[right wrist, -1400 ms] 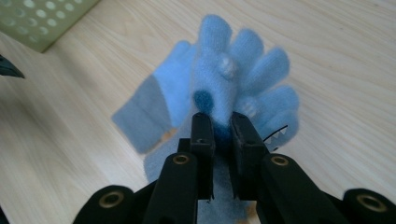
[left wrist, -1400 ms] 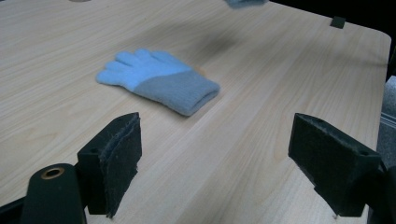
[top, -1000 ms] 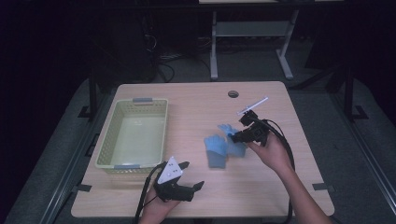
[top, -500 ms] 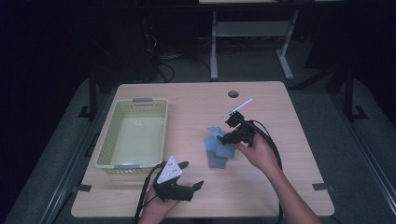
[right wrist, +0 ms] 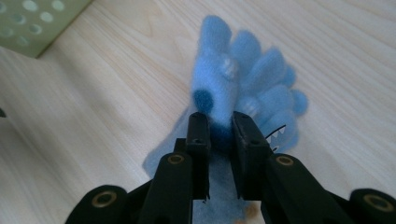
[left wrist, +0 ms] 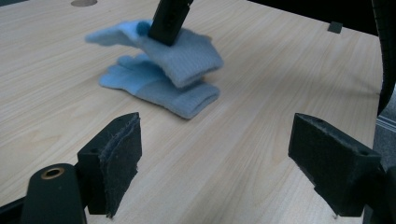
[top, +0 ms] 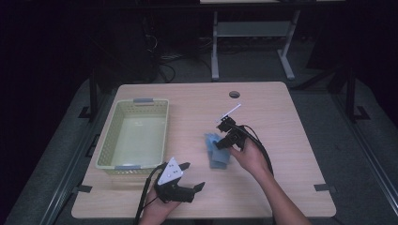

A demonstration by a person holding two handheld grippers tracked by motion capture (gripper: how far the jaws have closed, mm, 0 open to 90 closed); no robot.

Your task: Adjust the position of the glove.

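Left gripper view: the left gripper hovers low over the pale wood-grain table, its blocky black jaws spread wide, the near one faced with a fuzzy pad, nothing between them. Beyond them lie two light-blue knit gloves — the lower glove flat on the table, its ribbed cuff toward the camera, the upper glove draped across it and lifted at one end. The right gripper pinches that upper glove: in the right gripper view its slim black jaws close narrowly on the soft fleece, rounded fingertips fanning out past them. In the high view the gloves sit near the table's middle, the right gripper over them. Farther left rests a pale-green perforated plastic basket — rectangular, with grey handles.
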